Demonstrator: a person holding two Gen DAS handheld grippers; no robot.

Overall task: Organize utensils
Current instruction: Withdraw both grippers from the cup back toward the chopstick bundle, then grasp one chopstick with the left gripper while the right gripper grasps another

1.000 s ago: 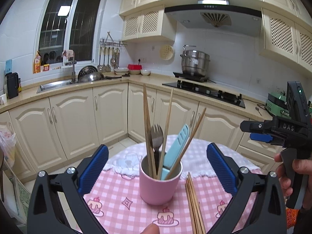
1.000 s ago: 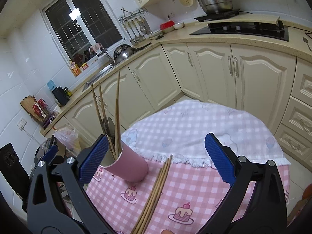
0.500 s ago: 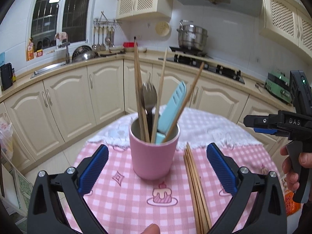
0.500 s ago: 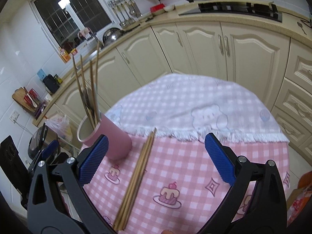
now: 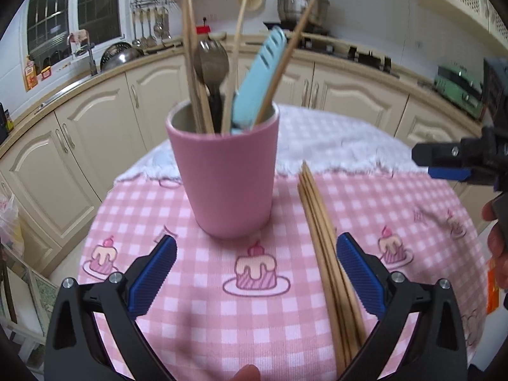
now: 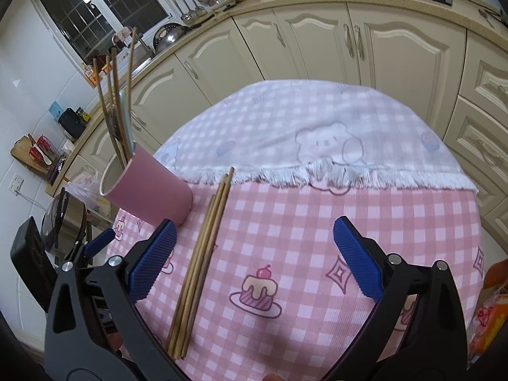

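A pink cup stands on the round table and holds several wooden chopsticks, a metal spoon and a light blue utensil. A bundle of wooden chopsticks lies flat on the cloth to the right of the cup. My left gripper is open and empty, just in front of the cup. My right gripper is open and empty above the table. In its view the chopstick bundle lies by its left finger and the cup is at the left. The right gripper also shows at the right edge of the left wrist view.
The table has a pink checked cloth in front and a white checked cloth behind. Cream kitchen cabinets curve around the table. A rice cooker stands off the table's left side. An orange packet is at the right.
Both grippers have come lower and closer to the table. The cup and the loose chopsticks now look larger in the left wrist view. Nothing on the table has moved.
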